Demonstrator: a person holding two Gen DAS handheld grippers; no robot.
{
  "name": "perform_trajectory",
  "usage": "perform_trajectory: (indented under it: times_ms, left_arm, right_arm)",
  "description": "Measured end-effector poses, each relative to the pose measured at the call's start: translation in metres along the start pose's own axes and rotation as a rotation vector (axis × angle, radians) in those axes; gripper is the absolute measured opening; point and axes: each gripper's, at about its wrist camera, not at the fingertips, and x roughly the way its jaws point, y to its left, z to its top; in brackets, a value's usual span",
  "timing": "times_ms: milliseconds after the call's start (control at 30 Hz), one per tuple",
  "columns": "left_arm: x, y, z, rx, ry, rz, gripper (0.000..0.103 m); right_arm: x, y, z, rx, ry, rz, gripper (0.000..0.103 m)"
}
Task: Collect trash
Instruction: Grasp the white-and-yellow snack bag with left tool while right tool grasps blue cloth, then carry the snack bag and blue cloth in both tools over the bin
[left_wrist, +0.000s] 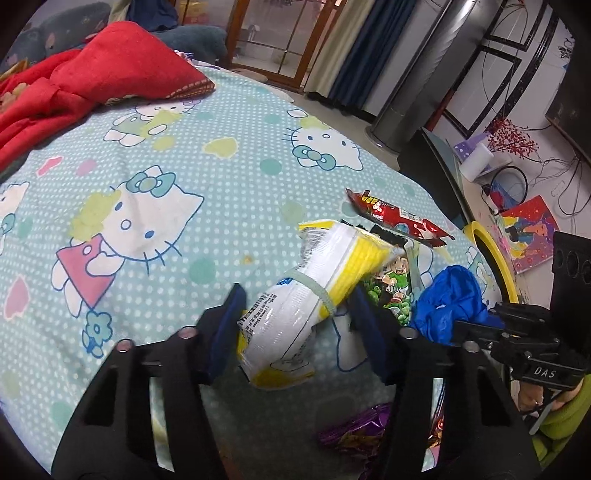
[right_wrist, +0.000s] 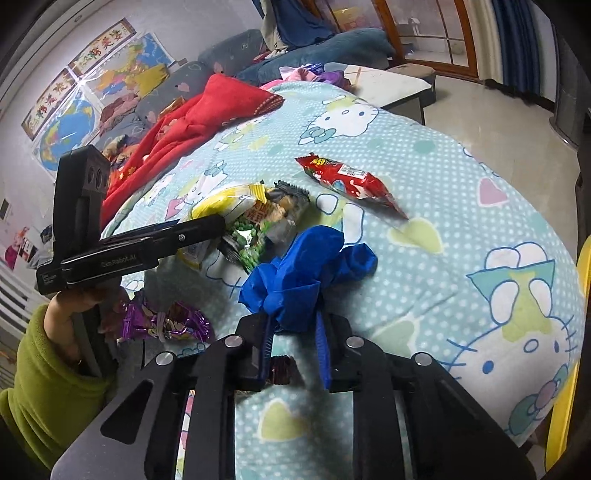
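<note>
On the cartoon-cat bed cover (left_wrist: 229, 192) lies a heap of wrappers. My left gripper (left_wrist: 295, 314) is shut on a yellow-and-white packet (left_wrist: 332, 258), which tilts up between its blue pads. In the right wrist view, my right gripper (right_wrist: 294, 328) is shut on a crumpled blue plastic piece (right_wrist: 306, 258). A red snack packet (right_wrist: 347, 181) lies farther back. A green snack wrapper (right_wrist: 251, 236) lies beside the yellow packet. A purple foil wrapper (right_wrist: 170, 325) rests near the front edge, under the left gripper's handle.
A red blanket (left_wrist: 92, 74) covers the bed's far left. A yellow rim (left_wrist: 495, 258) stands just past the bed's right edge. A grey tower fan (left_wrist: 417, 85) and a cluttered floor lie beyond. A hand in a green sleeve (right_wrist: 48, 369) holds the left gripper.
</note>
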Motion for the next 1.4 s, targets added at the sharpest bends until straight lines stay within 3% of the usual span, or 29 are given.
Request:
perform_trajectory:
  times_ms: [167,633,1400]
  left_arm:
    - [-0.008,-0.003,-0.008,-0.006,-0.015,0.040,0.034]
    - [-0.079,-0.008,-0.029,-0.127,-0.212,0.084,0.029]
    - [-0.128,-0.098,-0.044,-0.029,-0.320,-0.062,0.028]
  right_arm:
    - [-0.009,0.000,-0.002,-0.026,-0.023,-0.024,0.017]
    - [-0.040,0.001,0.002,-0.061,-0.091,-0.022,0.014]
    - [-0.104,0.000,-0.004,-0.088,-0.200,-0.009,0.014]
